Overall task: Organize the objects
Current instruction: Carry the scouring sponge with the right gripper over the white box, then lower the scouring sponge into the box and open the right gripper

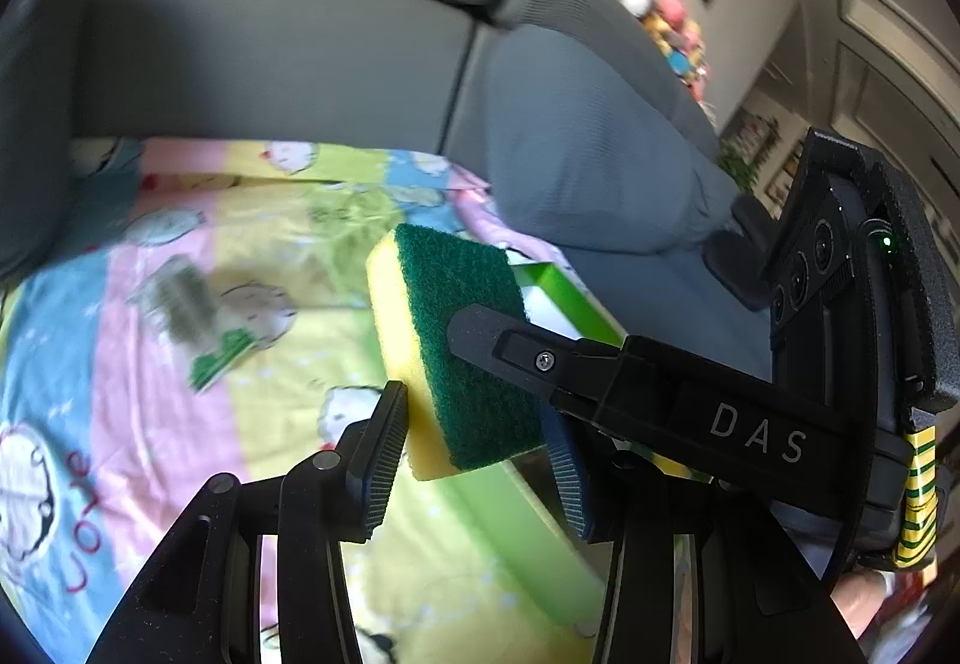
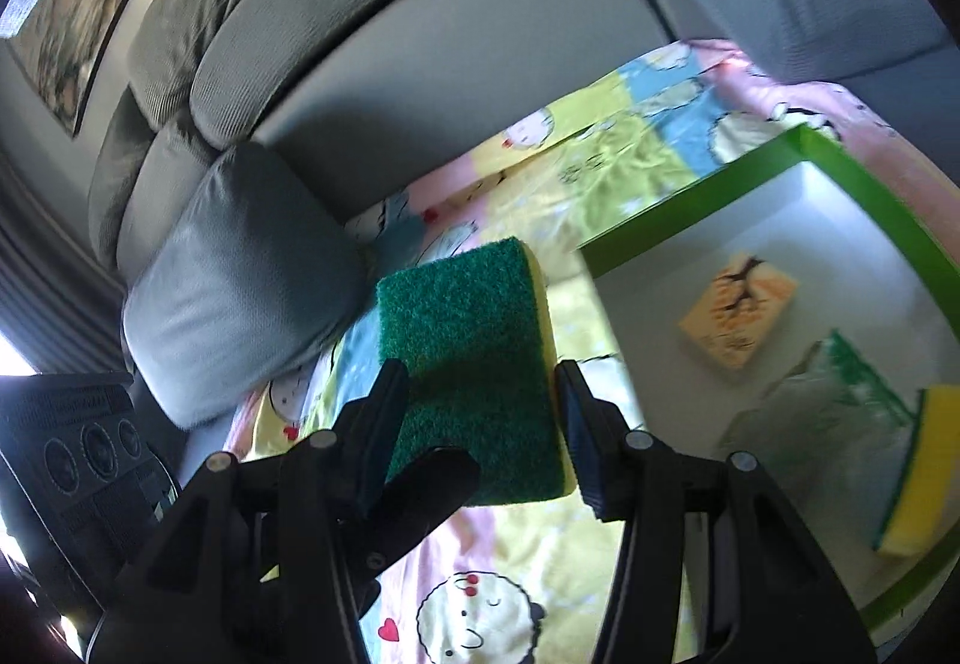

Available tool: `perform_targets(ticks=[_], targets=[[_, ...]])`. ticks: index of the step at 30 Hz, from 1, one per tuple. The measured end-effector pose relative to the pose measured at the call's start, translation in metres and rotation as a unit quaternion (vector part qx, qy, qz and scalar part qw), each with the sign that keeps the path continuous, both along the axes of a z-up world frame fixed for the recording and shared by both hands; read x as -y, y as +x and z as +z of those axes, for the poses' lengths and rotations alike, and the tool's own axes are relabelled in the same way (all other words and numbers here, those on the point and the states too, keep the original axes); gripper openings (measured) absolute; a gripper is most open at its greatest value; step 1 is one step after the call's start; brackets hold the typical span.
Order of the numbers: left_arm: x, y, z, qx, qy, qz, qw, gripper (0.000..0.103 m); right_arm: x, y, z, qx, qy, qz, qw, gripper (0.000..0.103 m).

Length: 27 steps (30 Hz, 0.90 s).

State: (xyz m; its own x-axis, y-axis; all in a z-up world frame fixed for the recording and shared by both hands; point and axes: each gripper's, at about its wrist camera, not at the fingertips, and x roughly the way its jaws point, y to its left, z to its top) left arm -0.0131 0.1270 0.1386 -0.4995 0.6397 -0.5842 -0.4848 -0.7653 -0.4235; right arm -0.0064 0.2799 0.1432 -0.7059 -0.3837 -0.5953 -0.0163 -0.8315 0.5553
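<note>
Green-and-yellow sponge (image 2: 474, 364) pinched by both tongs above the cartoon bedsheet (image 1: 270, 364)

Left tongs (image 1: 474, 412) and right tongs (image 2: 480, 424) each clamp the sponge, just beside the green-rimmed box (image 2: 690, 208). Uneven pulling could twist it free, dropping it short of the box.

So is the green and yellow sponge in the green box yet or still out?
Out. The green and yellow sponge is held up between the jaws, over the cartoon-print sheet, beside the green box.
</note>
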Motion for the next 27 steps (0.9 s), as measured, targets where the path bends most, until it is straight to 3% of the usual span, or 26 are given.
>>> perform_targets(ticks=[12,27], targets=[[-0.092,0.009,0.01,-0.023,-0.028,-0.103,0.994,0.046,-0.087,0.041,0.003,-0.028,-0.051,-0.127,0.99,0.05],[-0.149,0.013,-0.01,0.024,-0.021,-0.155,0.9873,0.046,-0.141,0.07,-0.02,0.007,-0.074,-0.233,0.97,0.05]])
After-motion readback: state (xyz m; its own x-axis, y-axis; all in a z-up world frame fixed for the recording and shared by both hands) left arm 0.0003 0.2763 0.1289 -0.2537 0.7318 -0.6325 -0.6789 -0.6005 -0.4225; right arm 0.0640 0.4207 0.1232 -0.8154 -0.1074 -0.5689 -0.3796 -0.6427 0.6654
